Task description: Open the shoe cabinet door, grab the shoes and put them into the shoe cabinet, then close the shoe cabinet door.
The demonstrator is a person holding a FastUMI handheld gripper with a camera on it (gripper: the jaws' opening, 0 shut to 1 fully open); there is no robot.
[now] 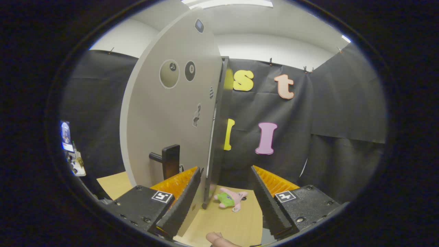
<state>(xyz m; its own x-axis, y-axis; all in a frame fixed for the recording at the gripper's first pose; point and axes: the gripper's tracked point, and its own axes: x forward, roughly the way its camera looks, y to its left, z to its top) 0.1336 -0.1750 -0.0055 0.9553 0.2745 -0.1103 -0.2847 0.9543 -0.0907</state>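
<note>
The grey cabinet door stands upright and ajar just ahead of my gripper, seen almost edge-on. Its free edge rises between my two fingers, close to the left finger, with a wide gap to the right finger. The fingers are spread open and press on nothing. A black lever handle sticks out of the door's face just beyond the left finger. A small pink and green soft item lies on the wooden tabletop between the fingers, at the foot of the door's edge.
Black cloth walls close off the booth behind and to the right of the door. A small screen and some clutter sit far to the left. A person's fingertip shows on the tabletop nearest to me.
</note>
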